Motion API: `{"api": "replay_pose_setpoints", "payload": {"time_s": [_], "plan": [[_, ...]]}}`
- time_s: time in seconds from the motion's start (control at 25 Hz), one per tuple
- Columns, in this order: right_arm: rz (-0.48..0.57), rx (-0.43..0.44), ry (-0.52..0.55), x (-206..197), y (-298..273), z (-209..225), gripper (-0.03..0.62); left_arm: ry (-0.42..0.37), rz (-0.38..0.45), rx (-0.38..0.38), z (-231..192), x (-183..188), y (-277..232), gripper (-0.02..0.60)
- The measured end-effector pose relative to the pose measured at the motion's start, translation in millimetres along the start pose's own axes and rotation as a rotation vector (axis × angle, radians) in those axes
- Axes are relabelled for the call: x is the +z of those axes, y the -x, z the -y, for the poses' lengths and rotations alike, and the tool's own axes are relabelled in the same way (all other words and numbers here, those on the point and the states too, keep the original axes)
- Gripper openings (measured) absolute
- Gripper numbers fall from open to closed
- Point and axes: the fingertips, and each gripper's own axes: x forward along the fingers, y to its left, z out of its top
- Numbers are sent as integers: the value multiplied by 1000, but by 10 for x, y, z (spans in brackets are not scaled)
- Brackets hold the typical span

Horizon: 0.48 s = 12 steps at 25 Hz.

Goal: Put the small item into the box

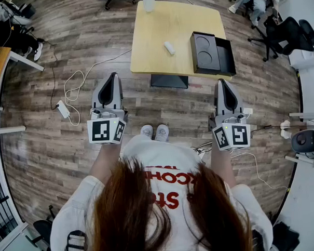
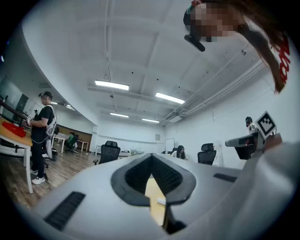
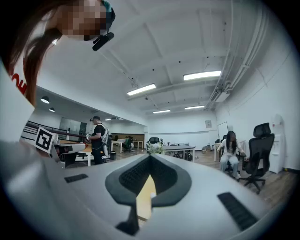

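Evidently pre-approach: left gripper (image 1: 113, 76) and right gripper (image 1: 223, 83) hang closed, empty, short of the table (image 1: 153, 29), its small white item (image 1: 169, 47) lying near the seemingly open black box (image 1: 216, 55); next, open and reach.

The light wooden tabletop (image 1: 154, 60) carries a small white item (image 1: 169, 47) and, near its right edge, a black box (image 1: 212, 53).

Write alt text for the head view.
Seen from above, a person holds the left gripper and the right gripper, both shut and empty, short of a wooden table. On it lie a small white item and, to its right, a black box.
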Motion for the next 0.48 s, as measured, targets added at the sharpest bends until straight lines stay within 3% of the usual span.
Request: {"api": "replay_pose_setpoints", "payload": {"time_s": [0.48], "plan": [[32, 73, -32, 47, 6, 168, 5, -36, 14, 42, 148, 48, -59, 6]]}}
